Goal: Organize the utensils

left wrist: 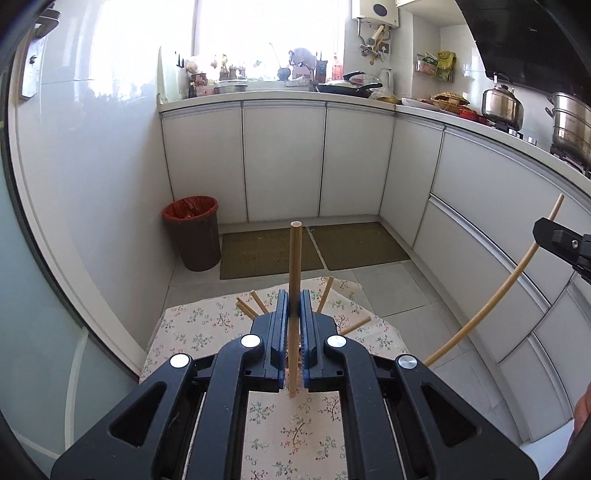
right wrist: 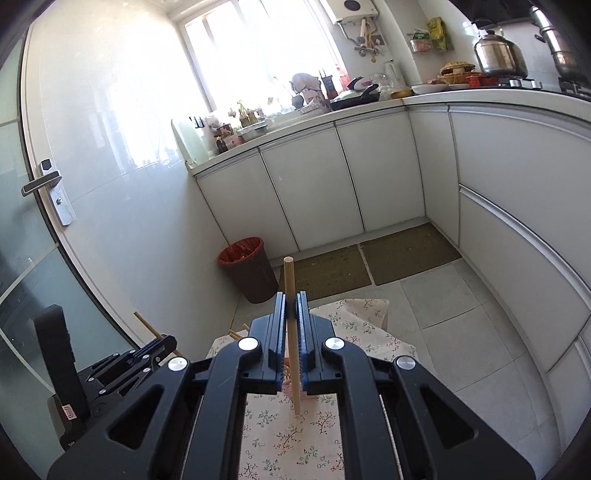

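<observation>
Bright daylight throughout, pouring in from the window [left wrist: 269, 33] at the back; blown out to pure white there in both views. Glare streaks on the glossy wall [left wrist: 92, 110] and a hazy wash over the clutter on the countertop [right wrist: 295, 122]. Soft shadows only, darkest under the cabinets [left wrist: 284, 162]. Strong fisheye bend: cabinet lines bowed, black vignette at corners. Sharp mid-frame, slight softness at rims. No motion blur.

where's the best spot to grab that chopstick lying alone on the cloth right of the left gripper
Judging from the left wrist view, take the lone chopstick near its middle, coming from above with the jaws across its length. It lies flat on the floral cloth, apart from the others, so both long sides seem free.
</observation>
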`<state>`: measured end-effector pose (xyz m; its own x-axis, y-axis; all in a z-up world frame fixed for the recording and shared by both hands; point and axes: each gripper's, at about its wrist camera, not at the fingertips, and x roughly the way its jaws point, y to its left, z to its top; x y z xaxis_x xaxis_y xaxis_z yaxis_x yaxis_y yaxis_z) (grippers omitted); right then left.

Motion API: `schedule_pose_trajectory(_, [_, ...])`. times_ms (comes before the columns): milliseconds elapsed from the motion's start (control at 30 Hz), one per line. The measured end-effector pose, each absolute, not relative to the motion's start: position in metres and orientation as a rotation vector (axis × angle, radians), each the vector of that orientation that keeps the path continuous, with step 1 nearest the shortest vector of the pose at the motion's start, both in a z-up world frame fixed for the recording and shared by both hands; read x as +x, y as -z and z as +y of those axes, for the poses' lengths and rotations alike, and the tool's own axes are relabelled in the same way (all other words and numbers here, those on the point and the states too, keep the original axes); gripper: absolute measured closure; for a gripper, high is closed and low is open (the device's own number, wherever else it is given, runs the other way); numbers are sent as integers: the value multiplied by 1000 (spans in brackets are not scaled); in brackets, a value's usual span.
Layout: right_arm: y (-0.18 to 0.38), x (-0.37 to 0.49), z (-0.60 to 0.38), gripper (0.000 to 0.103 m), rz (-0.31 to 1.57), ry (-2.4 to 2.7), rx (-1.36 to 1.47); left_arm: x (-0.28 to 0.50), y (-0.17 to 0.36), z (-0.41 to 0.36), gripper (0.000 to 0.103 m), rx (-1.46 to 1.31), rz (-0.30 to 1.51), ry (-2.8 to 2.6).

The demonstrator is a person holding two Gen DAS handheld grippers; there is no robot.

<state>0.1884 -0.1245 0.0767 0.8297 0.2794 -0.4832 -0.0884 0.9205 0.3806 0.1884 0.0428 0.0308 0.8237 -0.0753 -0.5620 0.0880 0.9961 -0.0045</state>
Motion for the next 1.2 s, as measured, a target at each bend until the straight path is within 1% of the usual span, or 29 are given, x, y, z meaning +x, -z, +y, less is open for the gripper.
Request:
schedule_pose_trajectory(167, [-63,215,-120,97,575,-201,357,229,-9,41,98,16,599,68])
schedule_pose_trajectory(367, [-39,248,-114,97,621,-198,365,271,26,42,98,-2,653,72])
schedule_pose_trajectory(467, [-29,259,-110,97,635,-202,366,285,47,45,94,-25,701,86])
schedule_pose_trajectory(533, [-25,263,-106,97,631,-209,367,282,51,51,87,-51,703,84])
schedule_pose_trajectory(633, [-22,270,-99,97,620,-214,361,270,41,62,80,-71,658,73])
schedule_pose_trajectory(700, [-18,274,-94,97,616,-215,358,259,31,70,69,-83,619,63])
schedule_pose_trajectory(733, [-16,275,-92,97,612,-214,357,255,27,75,68,-95,602,56])
schedule_pose_trajectory(900, [2,289,-77,97,596,-195,337,239,18,99,66,-129,563,34])
schedule_pose_trajectory(1100, [43,311,-57,97,638,-194,355,238,35,118,64,-147,588,-2])
schedule_pose_trajectory(1200, [59,312,-50,93,636,-191,355,232,40,126,64,-162,588,-40])
